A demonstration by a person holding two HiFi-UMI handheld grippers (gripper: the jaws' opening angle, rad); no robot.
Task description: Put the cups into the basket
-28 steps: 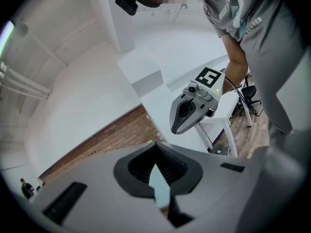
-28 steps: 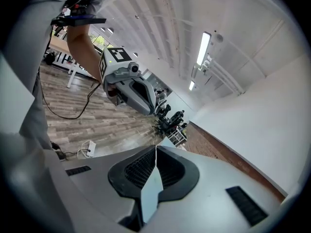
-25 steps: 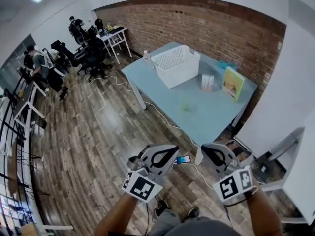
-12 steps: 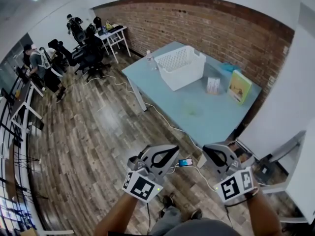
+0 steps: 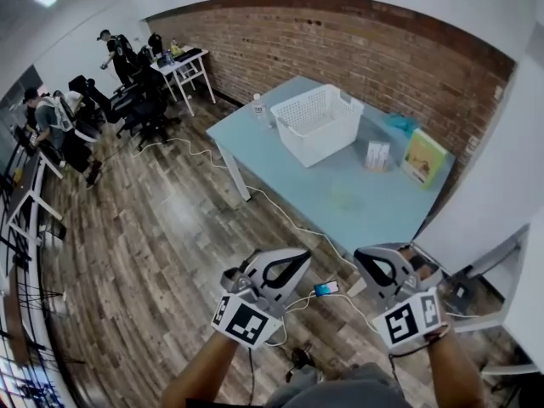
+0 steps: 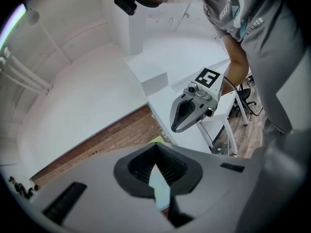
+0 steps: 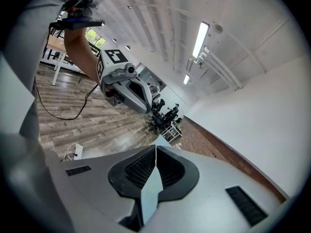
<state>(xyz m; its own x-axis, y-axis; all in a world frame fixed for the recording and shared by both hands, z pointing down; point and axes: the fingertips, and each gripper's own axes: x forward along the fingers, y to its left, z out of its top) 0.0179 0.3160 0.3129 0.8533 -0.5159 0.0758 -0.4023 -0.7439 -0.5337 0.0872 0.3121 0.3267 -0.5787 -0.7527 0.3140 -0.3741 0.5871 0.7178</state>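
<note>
Holding your left claw (image 5: pixel 302 257) and right claw (image 5: pixel 360 257) closed tight on nothing, you have what looks like a pale green cup (image 5: pixel 342 195) well off at 12 o'clock on the worktop (image 5: pixel 263 147), nearer the right claw, basket (image 5: pixel 327 147) beyond at 11 o'clock.

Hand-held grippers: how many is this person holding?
2: the left hand-held gripper low centre-left in the head view, the right hand-held gripper beside it on the right. No others show.

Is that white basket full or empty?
Empty, it seems: inside the basket only its own white mesh walls and floor show.
</note>
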